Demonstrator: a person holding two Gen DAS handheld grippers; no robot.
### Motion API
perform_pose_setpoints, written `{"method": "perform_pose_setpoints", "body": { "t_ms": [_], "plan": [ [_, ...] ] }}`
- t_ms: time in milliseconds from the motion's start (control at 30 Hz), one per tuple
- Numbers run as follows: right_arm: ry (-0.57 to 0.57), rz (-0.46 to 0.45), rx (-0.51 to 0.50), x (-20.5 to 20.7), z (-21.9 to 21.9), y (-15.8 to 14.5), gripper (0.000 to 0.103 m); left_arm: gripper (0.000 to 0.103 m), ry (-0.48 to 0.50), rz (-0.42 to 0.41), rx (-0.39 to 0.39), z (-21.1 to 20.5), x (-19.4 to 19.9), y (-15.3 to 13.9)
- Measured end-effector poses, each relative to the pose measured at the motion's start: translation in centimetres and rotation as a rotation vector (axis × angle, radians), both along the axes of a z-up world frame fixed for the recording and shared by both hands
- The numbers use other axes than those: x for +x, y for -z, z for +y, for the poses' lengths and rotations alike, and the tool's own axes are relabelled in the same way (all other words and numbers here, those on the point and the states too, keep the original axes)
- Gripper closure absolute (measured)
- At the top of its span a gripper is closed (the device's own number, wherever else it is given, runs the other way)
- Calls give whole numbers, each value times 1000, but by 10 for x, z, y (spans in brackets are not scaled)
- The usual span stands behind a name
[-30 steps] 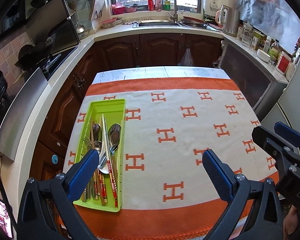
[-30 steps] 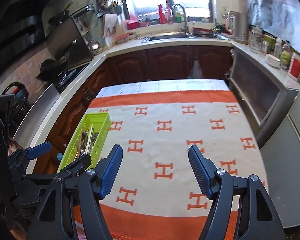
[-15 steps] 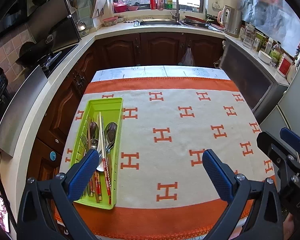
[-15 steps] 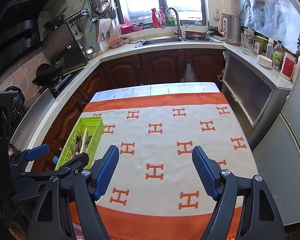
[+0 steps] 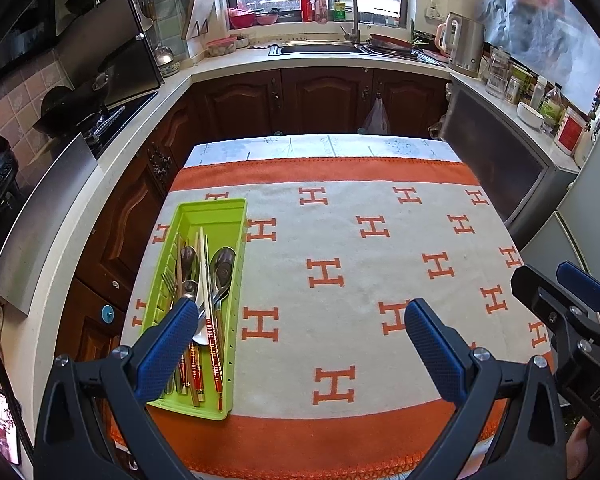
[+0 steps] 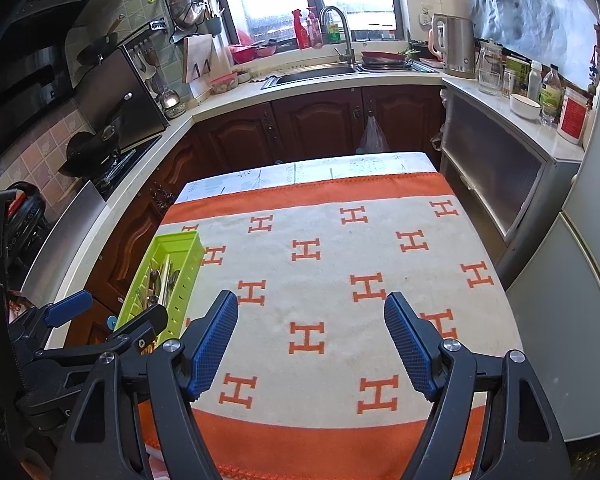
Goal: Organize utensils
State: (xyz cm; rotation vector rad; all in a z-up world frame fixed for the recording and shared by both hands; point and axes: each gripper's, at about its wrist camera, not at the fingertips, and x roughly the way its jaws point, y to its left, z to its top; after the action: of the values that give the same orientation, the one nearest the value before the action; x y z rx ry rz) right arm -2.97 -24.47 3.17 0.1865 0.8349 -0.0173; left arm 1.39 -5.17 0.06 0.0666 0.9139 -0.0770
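Note:
A lime green utensil tray (image 5: 236, 216) lies along the left side of the table; it also shows in the right wrist view (image 6: 188, 264). Spoons (image 5: 222, 264), forks and red-handled chopsticks (image 5: 214, 344) lie in it lengthwise. My left gripper (image 5: 300, 344) is open and empty, held above the table's near edge, its left finger over the tray's near end. My right gripper (image 6: 310, 344) is open and empty above the near middle of the table. The right gripper also appears at the right edge of the left wrist view (image 5: 556, 292).
The table wears a white cloth with orange H marks and orange borders (image 5: 340, 272). Dark wood cabinets (image 5: 324, 100) and a counter with sink (image 5: 320, 48) stand behind. A stove (image 5: 96, 120) is at the left, a fridge (image 6: 572, 288) at the right.
Both grippers have pulled back and risen from the table, so more of the kitchen shows. Both stay open and empty. The tray and utensils have not moved.

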Motion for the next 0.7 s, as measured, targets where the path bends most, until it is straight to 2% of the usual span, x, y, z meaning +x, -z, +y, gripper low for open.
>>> {"method": "perform_pose_setpoints", "body": {
  "t_ms": [700],
  "plan": [
    [6, 13, 3, -3, 3, 6, 26, 1, -13, 6, -8, 5, 2, 2]
  ]
}}
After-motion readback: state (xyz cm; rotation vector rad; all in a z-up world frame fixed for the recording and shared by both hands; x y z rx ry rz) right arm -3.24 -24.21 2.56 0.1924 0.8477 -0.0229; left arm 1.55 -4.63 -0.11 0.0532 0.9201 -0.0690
